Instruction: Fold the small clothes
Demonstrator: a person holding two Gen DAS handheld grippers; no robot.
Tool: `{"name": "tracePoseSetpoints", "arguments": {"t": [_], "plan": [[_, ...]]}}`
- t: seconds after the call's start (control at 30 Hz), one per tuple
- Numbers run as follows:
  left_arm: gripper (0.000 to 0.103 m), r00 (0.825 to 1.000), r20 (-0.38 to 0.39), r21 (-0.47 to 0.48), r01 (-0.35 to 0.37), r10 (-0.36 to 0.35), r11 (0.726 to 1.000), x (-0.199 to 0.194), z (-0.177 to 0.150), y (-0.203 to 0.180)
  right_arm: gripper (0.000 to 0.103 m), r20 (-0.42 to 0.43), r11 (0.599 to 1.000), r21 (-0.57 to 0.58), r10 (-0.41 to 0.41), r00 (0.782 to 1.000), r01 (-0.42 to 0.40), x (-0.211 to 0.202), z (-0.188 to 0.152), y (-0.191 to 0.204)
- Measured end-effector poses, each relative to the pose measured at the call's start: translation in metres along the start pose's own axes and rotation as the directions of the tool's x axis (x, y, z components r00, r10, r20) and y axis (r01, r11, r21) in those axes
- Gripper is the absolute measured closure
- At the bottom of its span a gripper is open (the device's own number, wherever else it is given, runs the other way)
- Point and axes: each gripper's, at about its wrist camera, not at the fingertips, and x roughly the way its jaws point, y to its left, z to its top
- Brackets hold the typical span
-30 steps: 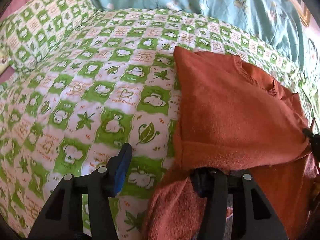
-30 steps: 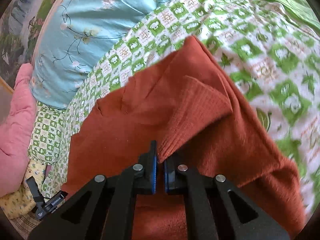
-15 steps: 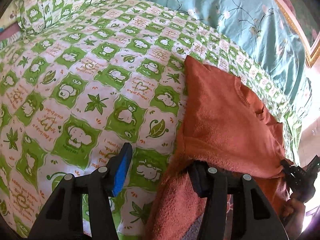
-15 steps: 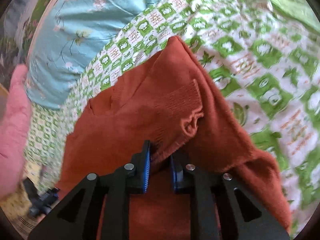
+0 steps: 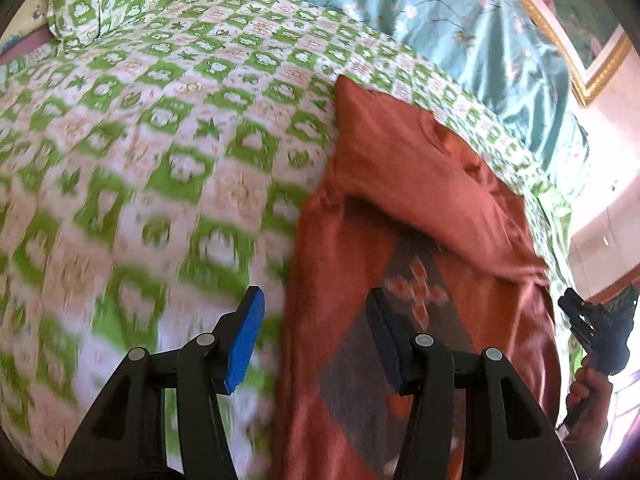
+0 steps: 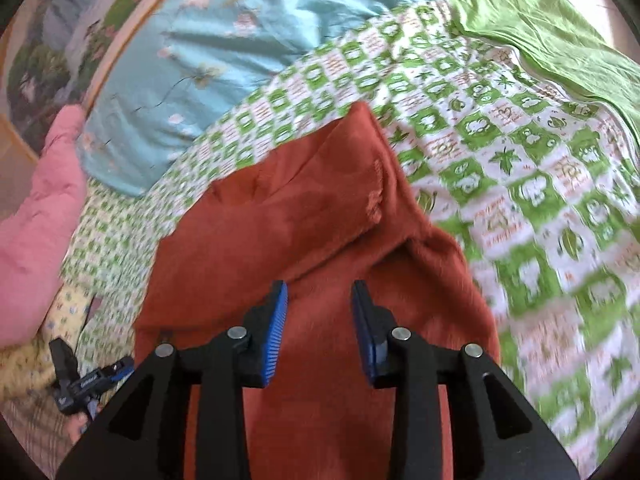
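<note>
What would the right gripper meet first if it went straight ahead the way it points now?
Most likely the rust-orange knitted sweater: the open right gripper points at its folded-over sleeve, lying on the green-and-white checked bedspread. Depth is unclear.

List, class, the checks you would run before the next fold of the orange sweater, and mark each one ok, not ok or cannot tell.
1. Left gripper open and empty: ok.
2. Right gripper open and empty: ok.
3. Sleeve folded onto the orange sweater: ok.
4. Sweater lies wholly on the green checked bedspread: cannot tell, its near hem is out of view.
5. Folded layers flat: not ok, the fold stands raised.
</note>
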Motion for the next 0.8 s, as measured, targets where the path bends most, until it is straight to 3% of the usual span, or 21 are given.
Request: {"name": "tracePoseSetpoints", "arguments": {"t": [0.3, 0.43, 0.7, 0.8], "plan": [[0.045, 0.999, -0.044, 0.107, 0.035, -0.030, 0.994, -0.038, -0.066, -0.014, 0.057, -0.054, 0.994, -0.105, 0.028, 0.998, -0.034, -0.047, -0.052, 0.004], [0.043, 0.999, -0.052, 0.156, 0.018, -0.010, 0.988, -0.054, -0.088, -0.011, 0.052, -0.091, 0.991, -0.086, 0.096, 0.991, -0.104, -0.068, -0.071, -0.007], [0.042, 0.996, -0.086, 0.156, 0.044, -0.031, 0.987, -0.070, -0.128, 0.007, 0.050, -0.105, 0.996, -0.038, 0.078, 0.991, -0.083, -0.106, -0.109, -0.044], [0.040, 0.992, -0.096, 0.134, 0.095, -0.082, 0.986, -0.075, -0.144, 0.011, 0.050, -0.121, 0.996, -0.023, 0.086, 0.989, -0.089, -0.117, -0.121, -0.056]]}}
